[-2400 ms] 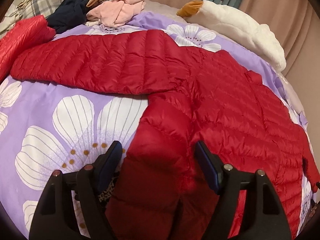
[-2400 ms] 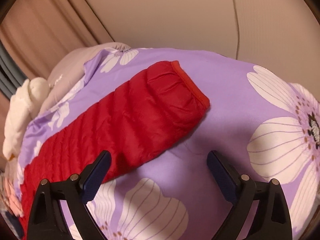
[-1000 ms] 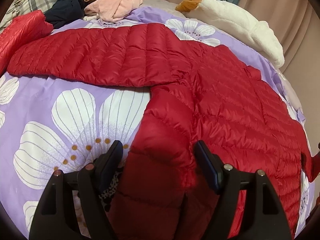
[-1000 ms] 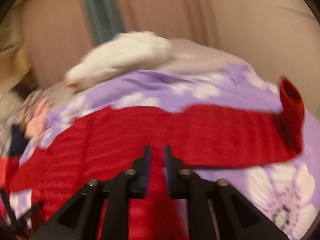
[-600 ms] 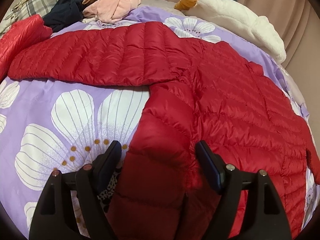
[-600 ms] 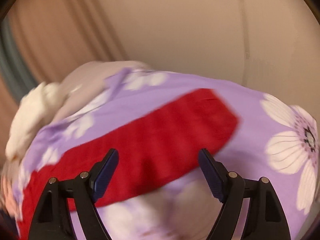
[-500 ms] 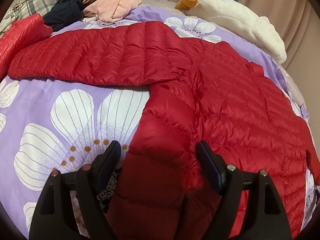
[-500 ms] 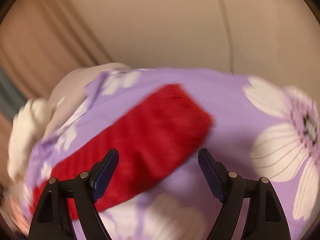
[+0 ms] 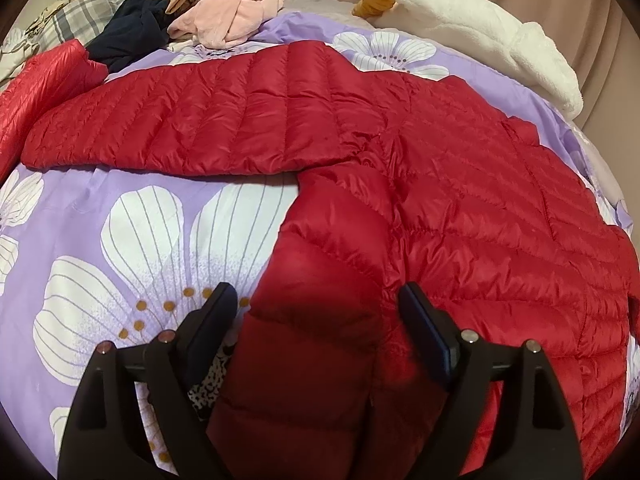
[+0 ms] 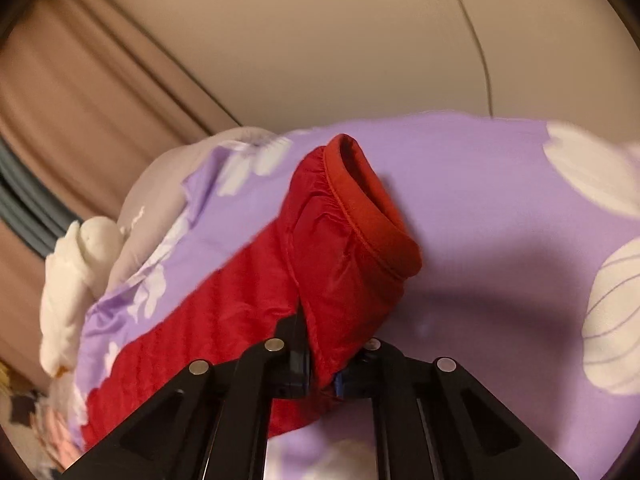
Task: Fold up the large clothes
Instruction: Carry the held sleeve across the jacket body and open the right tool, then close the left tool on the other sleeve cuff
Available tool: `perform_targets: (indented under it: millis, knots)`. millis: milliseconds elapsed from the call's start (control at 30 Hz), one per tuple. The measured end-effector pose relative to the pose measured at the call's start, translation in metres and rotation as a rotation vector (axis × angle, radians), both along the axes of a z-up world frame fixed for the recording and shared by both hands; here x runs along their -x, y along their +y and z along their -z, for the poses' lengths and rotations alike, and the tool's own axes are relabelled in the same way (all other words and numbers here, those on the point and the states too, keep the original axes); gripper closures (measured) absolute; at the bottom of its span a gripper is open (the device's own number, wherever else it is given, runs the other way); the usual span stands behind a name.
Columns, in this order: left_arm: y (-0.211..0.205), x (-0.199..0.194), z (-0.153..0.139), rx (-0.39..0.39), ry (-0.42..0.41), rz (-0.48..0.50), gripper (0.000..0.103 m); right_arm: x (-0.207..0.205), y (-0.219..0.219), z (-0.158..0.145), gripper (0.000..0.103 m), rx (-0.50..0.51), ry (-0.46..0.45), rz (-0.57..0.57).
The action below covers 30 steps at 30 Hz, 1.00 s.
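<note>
Lilac floral bedspread (image 9: 120, 208) carries the red quilted down jacket (image 9: 460, 208). Right gripper (image 10: 320, 364) closing on sleeve cuff (image 10: 360, 208); left gripper (image 9: 316, 320) opening astride the hood. Advise carrying the cuff flat across.

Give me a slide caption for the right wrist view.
Right gripper closing on the red jacket sleeve over the purple floral bedspread.

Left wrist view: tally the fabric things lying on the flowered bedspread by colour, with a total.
Red: 2, the quilted jacket and a shiny red garment
Navy: 1, a crumpled garment
Pink: 1, a bundle of clothes
White: 1, a fleecy plush
Total: 5
</note>
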<state>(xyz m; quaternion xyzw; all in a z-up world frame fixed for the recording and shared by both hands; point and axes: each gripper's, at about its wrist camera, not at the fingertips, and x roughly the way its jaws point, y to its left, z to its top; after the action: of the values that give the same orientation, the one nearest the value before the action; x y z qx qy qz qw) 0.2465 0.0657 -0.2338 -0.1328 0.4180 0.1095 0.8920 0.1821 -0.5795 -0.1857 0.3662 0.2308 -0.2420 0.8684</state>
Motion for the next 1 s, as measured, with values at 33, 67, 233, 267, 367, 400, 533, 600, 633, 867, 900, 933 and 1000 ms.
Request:
perform_targets:
  millis: [33, 67, 233, 267, 367, 400, 533, 600, 633, 867, 900, 933, 1000]
  knots:
    - [0.0, 0.0, 0.0, 0.001, 0.0, 0.0, 0.019, -0.006, 0.006, -0.007, 0.094, 0.022, -0.006, -0.016]
    - [0.0, 0.0, 0.0, 0.001, -0.001, 0.0, 0.019, -0.01, 0.017, -0.017, 0.094, 0.042, -0.013, -0.034]
    - [0.0, 0.0, 0.0, 0.003, -0.002, -0.001, 0.019, -0.035, 0.093, -0.062, 0.094, 0.152, -0.052, -0.175]
    - [0.0, 0.0, 0.0, 0.002, -0.001, -0.001, 0.019, -0.043, 0.111, -0.068, 0.094, 0.168, -0.054, -0.21]
    - [-0.002, -0.001, 0.0, -0.019, 0.007, -0.001, 0.019, -0.066, 0.179, -0.084, 0.094, 0.173, -0.073, -0.349]
    - [-0.002, -0.001, 0.0, -0.021, 0.008, -0.001, 0.019, -0.072, 0.2, -0.086, 0.094, 0.186, -0.074, -0.398]
    - [0.0, -0.001, 0.001, -0.005, 0.005, -0.001, 0.019, -0.081, 0.298, -0.091, 0.094, 0.331, -0.033, -0.596]
    - [0.001, -0.001, 0.001, 0.0, 0.004, -0.001, 0.019, -0.08, 0.335, -0.089, 0.094, 0.369, -0.018, -0.698]
    - [0.001, -0.001, 0.001, -0.002, 0.004, -0.002, 0.019, -0.079, 0.345, -0.085, 0.093, 0.378, -0.007, -0.728]
    - [0.001, 0.0, -0.003, 0.012, 0.004, -0.01, 0.018, -0.073, 0.351, -0.078, 0.037, 0.397, 0.035, -0.764]
    - [0.001, 0.001, -0.004, 0.014, 0.007, -0.015, 0.018, -0.07, 0.35, -0.081, 0.036, 0.414, 0.026, -0.744]
    - [0.001, 0.001, -0.005, 0.016, 0.006, -0.018, 0.018, -0.064, 0.344, -0.085, 0.035, 0.427, 0.024, -0.733]
    - [0.001, 0.003, -0.006, 0.017, 0.003, -0.018, 0.018, -0.059, 0.334, -0.088, 0.027, 0.466, 0.04, -0.697]
